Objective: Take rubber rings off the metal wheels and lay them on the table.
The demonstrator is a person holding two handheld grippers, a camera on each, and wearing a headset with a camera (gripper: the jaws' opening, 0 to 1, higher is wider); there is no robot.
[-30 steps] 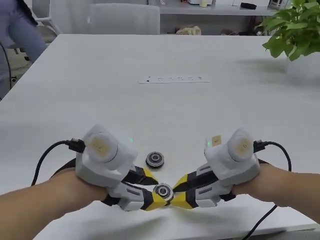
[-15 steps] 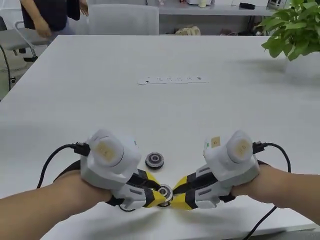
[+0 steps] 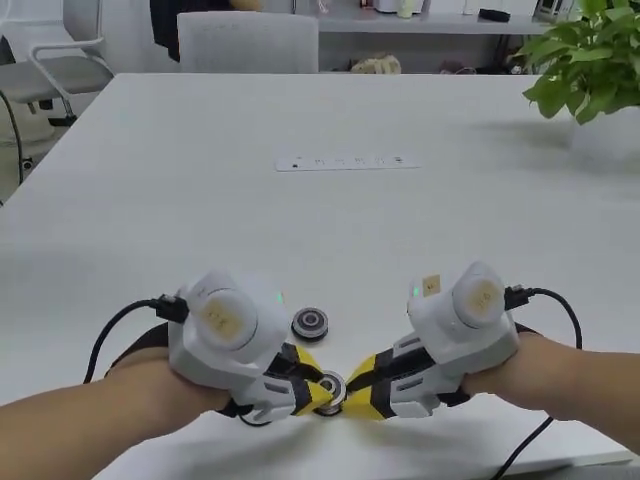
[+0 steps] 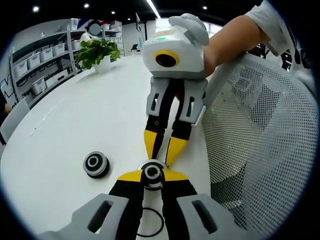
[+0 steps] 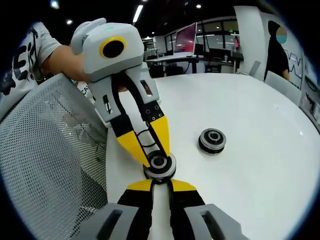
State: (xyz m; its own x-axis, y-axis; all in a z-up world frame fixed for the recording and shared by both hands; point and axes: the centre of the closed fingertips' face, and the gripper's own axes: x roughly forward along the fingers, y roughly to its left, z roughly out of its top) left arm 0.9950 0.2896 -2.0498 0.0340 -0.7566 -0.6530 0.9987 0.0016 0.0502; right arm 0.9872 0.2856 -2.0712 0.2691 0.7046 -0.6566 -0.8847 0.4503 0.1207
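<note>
A metal wheel (image 3: 328,386) with a black rubber ring on it is held just above the table's near edge. My left gripper (image 3: 316,394) is shut on that wheel (image 4: 152,173), one yellow tip on each side. From the opposite side my right gripper (image 3: 351,390) meets it, jaws nearly together, pinching the rim of the wheel (image 5: 160,165). In the left gripper view the right gripper (image 4: 163,150) comes down from above. A second wheel (image 3: 311,322) lies flat on the table just beyond. One loose rubber ring (image 4: 150,222) lies on the table under my left gripper.
The white table (image 3: 330,220) stretches away with a flat white strip (image 3: 345,160) in its middle. A potted plant (image 3: 585,55) stands at the far right, a chair (image 3: 248,40) at the far end. A mesh chair back (image 4: 260,140) is close behind the near edge.
My left gripper has rolled and shifted a little right and towards me, still on the wheel. The right gripper has hardly moved. A person at the far end has walked to the right.
</note>
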